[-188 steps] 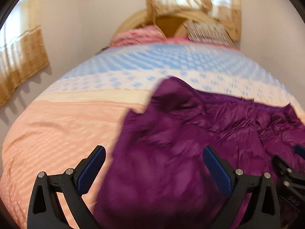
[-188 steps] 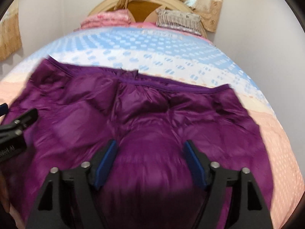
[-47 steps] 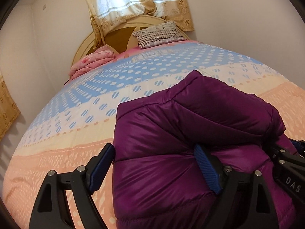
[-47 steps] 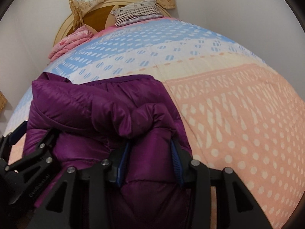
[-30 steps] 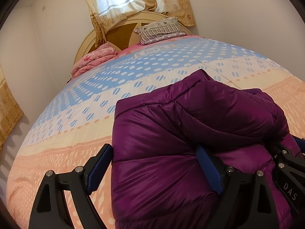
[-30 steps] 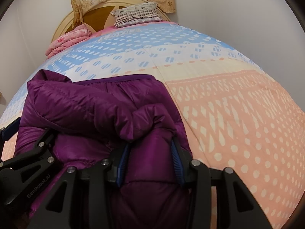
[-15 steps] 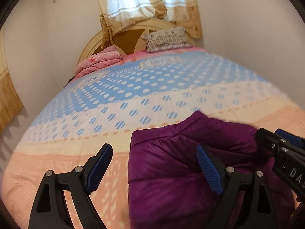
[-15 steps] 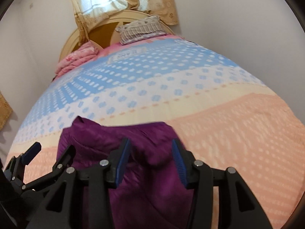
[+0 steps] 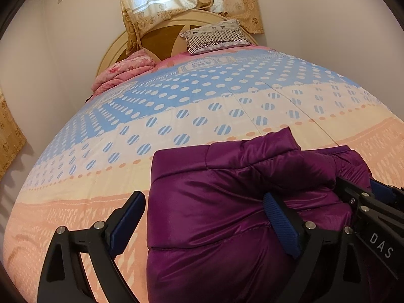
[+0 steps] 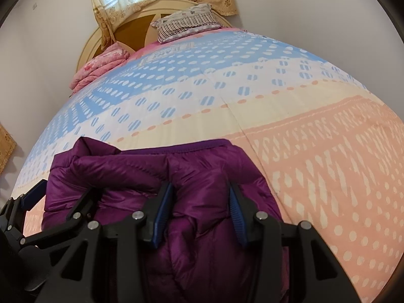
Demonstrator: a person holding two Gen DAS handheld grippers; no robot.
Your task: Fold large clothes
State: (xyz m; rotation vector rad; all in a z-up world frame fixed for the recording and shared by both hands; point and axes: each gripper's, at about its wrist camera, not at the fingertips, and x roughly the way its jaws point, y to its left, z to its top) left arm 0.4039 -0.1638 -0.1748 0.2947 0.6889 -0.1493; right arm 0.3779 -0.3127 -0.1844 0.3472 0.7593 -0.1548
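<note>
The bed (image 9: 202, 106) fills both views; there are no containers. The jacket (image 9: 227, 202), folded into a bundle, lies lower centre. The right gripper (image 10: 200, 207) is clamped on a puffy fold; the left gripper (image 9: 204, 224) is spread wide, gripping nothing. Folding looks nearly done; next, release gently so the bundle stays.

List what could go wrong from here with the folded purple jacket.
1. The purple jacket is puffy and slick; only a bunch of fabric sits between the right tongs, so the top layer may spring back and undo the fold.
2. The left tongs stand wide with just one pad against the jacket, so that side may slide loose.
3. The two tongs work close together and might bump.
</note>
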